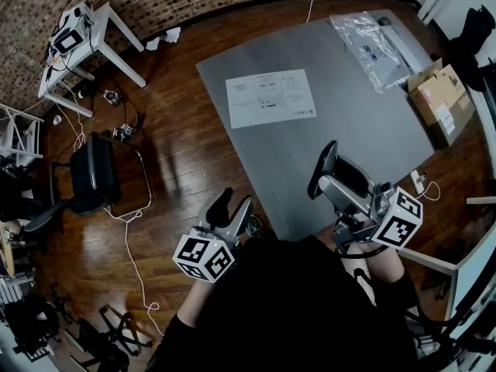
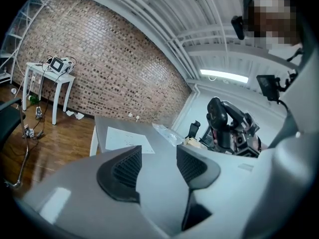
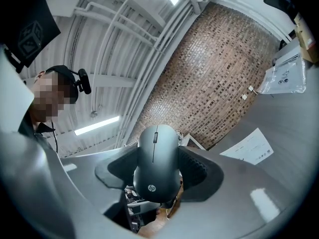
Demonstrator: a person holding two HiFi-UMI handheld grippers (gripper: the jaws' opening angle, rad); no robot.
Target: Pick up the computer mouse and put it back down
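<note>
Pinching the computer mouse [image 3: 157, 153] by its two sides, right gripper [image 3: 159, 169] has both ribbed pads pressed on the black shell. Mouse sits upright in the right gripper view: scroll wheel at the top, small "hp" mark near the bottom. It is held up in the air, clear of the grey table [image 1: 349, 107], over that table's near edge as the head view shows it.

Left gripper [image 2: 158, 166]: jaws spread, nothing between the pads, only table top and a white paper sheet [image 1: 270, 98] showing through the gap. It hangs off the table's near left side, over wooden floor [image 1: 170, 146], well apart from the right one.

On the table: the paper sheet lies flat near the middle; a clear plastic bag [image 1: 372, 41] lies at the far right corner; a cardboard box [image 1: 442, 99] sits at the right edge.

Off the table: black chair [image 1: 93, 173] to the left, white side table [image 1: 93, 37] against the brick wall [image 2: 109, 68].
</note>
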